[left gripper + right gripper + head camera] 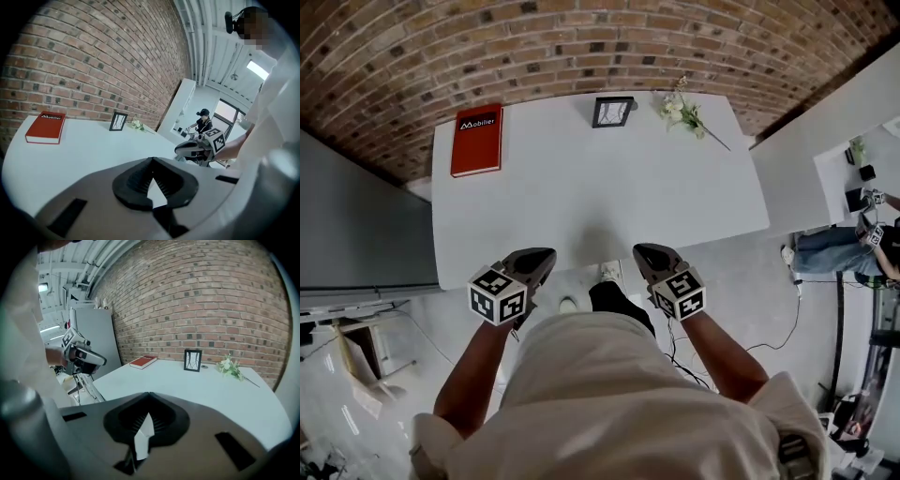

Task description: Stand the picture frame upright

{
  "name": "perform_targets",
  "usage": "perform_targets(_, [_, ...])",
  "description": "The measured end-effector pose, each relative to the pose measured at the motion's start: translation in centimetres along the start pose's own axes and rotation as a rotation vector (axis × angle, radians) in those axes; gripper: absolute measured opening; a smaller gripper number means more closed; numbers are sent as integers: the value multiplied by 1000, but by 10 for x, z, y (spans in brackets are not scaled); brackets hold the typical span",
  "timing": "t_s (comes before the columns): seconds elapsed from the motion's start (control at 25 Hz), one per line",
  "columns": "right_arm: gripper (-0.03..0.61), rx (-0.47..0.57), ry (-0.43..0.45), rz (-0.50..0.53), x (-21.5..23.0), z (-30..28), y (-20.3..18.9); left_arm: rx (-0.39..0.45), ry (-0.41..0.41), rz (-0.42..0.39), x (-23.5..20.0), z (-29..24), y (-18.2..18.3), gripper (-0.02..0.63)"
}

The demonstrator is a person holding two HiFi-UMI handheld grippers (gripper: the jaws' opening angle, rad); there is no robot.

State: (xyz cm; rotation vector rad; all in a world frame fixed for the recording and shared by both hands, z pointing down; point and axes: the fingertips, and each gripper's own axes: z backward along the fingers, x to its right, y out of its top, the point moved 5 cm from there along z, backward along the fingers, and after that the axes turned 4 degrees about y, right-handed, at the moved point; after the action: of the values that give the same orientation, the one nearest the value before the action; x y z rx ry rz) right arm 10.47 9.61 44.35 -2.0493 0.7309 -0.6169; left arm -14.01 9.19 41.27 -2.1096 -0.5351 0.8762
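Observation:
The black picture frame stands upright at the far edge of the white table, close to the brick wall. It also shows in the left gripper view as the frame and in the right gripper view as the frame. My left gripper and right gripper hover at the table's near edge, far from the frame. The left gripper has its jaws together with nothing between them. The right gripper is likewise shut and empty.
A red book lies at the table's far left. A sprig of white flowers lies right of the frame. A grey cabinet stands to the left. A second white surface and a person are at right.

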Motion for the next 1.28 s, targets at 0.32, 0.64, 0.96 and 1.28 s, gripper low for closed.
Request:
perform_targets(0.32, [5, 49, -4, -14, -43, 26, 0, -31, -41, -62, 25, 21, -19, -5])
perform_targets(0.64, [5, 58, 2, 1, -67, 36, -6, -28, -58, -57, 37, 27, -31, -5])
perform_targets(0.96, [5, 56, -2, 6, -74, 44, -11, -29, -56, -55, 41, 29, -36, -5])
perform_targets(1.28, [5, 59, 4, 26, -77, 43, -8, -30, -46, -46, 39, 32, -42, -5])
